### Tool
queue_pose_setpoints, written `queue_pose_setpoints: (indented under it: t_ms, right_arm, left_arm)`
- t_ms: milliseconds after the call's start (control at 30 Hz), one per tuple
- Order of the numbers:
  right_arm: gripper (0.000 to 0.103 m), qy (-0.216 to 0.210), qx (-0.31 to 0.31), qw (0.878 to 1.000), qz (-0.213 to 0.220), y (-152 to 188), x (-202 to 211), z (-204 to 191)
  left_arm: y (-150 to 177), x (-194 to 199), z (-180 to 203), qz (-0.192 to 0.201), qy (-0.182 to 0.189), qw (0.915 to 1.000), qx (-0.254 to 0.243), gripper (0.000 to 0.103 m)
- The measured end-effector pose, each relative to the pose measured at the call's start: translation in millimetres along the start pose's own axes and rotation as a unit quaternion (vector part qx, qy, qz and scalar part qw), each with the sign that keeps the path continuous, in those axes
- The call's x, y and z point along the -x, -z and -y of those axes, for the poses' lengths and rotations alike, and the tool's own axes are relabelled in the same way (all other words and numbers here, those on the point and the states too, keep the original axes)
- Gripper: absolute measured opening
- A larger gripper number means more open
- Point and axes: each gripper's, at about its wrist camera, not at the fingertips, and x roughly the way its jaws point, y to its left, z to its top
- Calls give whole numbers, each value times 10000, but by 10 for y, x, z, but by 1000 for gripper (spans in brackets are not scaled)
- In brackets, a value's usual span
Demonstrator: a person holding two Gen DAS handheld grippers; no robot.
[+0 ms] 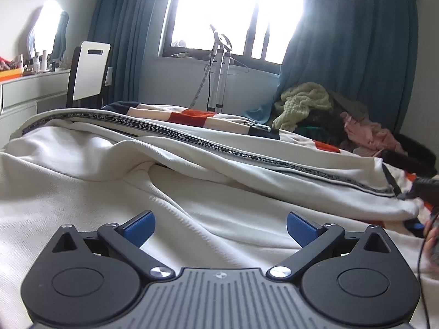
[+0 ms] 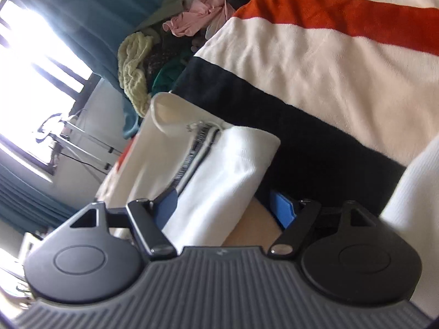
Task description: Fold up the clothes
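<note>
White garment (image 1: pixel 137 170) spread over striped blanket (image 1: pixel 192 116), black lettered tape along its fold. Left gripper (image 1: pixel 219 229) above garment's near part, jaws released, nothing between. Right gripper (image 2: pixel 227 205) at garment's hem end (image 2: pixel 219 170), jaws wide apart; cloth lies between, pads not pressing.

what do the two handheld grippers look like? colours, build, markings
Both match. The left gripper and right gripper each have a grey ribbed body with a small logo, two black round housings, black link arms on silver screws, and blue ribbed pads. A thin black cable runs at the left view's right edge.
</note>
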Motion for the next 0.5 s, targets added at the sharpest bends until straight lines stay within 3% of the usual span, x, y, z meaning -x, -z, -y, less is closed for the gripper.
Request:
queue_pose_setpoints:
  t_ms: [67, 100, 133, 167, 233, 300, 367, 500]
  right_arm:
    - [66, 194, 112, 9996, 169, -13, -120, -45]
    - [50, 313, 125, 9990, 289, -41, -171, -74]
    - [19, 417, 138, 9984, 363, -83, -223, -105]
    - [10, 515, 156, 9977, 416, -129, -275, -136]
    - [8, 540, 352, 9963, 563, -250, -310, -277]
    - [8, 323, 508, 9947, 833, -415, -238, -432]
    - [8, -19, 547, 9926, 1088, -628, -111, -576]
    - [8, -282, 969, 9830, 1534, -940, 232, -871]
  left_arm:
    - [7, -46, 14, 22, -30, 10000, -4, 103]
    - [16, -75, 25, 29, -44, 10000, -32, 103]
    - [24, -111, 37, 42, -68, 9999, -63, 103]
    - [35, -152, 50, 55, -94, 9999, -86, 103]
    - [43, -238, 68, -29, -96, 9999, -87, 103]
    - [27, -273, 14, -157, 127, 9996, 189, 103]
    - [12, -230, 8, -47, 276, 9993, 252, 103]
    - [-12, -142, 14, 157, 511, 9981, 290, 103]
